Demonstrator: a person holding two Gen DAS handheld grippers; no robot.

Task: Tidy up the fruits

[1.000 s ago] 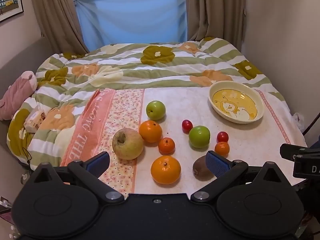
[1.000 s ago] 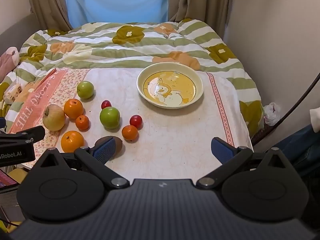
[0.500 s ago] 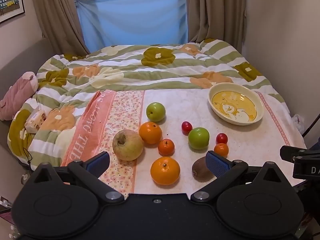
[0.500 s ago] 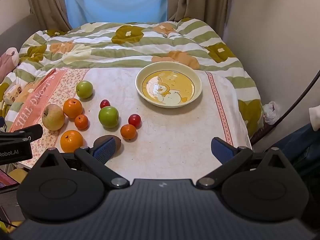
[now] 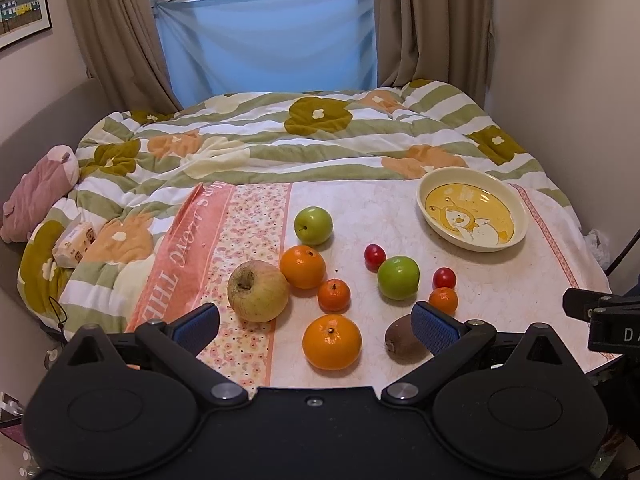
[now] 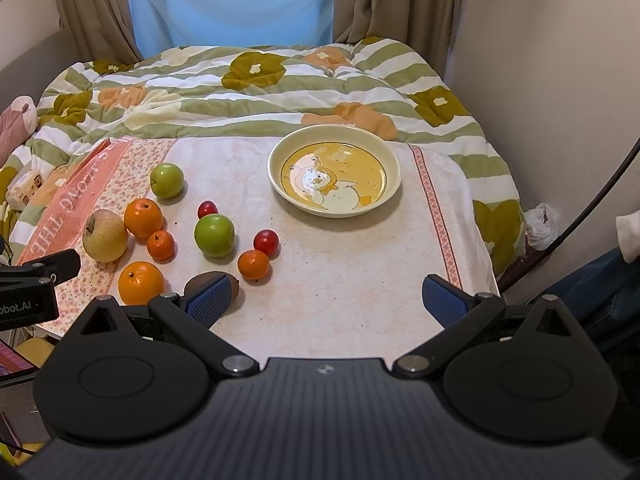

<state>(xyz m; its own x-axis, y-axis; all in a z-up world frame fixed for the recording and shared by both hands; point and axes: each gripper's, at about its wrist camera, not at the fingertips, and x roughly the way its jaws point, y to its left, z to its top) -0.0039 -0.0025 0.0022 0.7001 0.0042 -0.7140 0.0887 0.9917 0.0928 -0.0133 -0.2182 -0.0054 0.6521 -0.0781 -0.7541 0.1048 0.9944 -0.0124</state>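
Left gripper [image 5: 316,326], fingers spread wide and holding nothing, above the near edge of the table [image 5: 384,216]; right gripper [image 6: 326,300] likewise wide open and empty, over the bare cloth nearer the table's right side. Both hang clear of the fruit. Fruit lies loose on the left half of the table: a yellowish apple [image 5: 258,291] on the floral strip of the cloth, touching or just beside a large orange [image 5: 302,267]; a small orange [image 5: 334,295] just in front of that one; another large orange [image 5: 331,342] nearest the edge; a brown kiwi [image 5: 400,344] beside it, partly hidden by the left gripper's right finger. Two green apples, one at the back [image 5: 313,225] and one in the middle [image 5: 398,277]. Two small red fruits [image 5: 375,256] [image 5: 444,278] flank the middle green apple; a second small orange [image 5: 443,300] sits just beside the nearer red one. Bowl [image 6: 394,172] with a cartoon print stands empty, well apart to the right. Striped flowered quilt [image 6: 256,76] behind the table.
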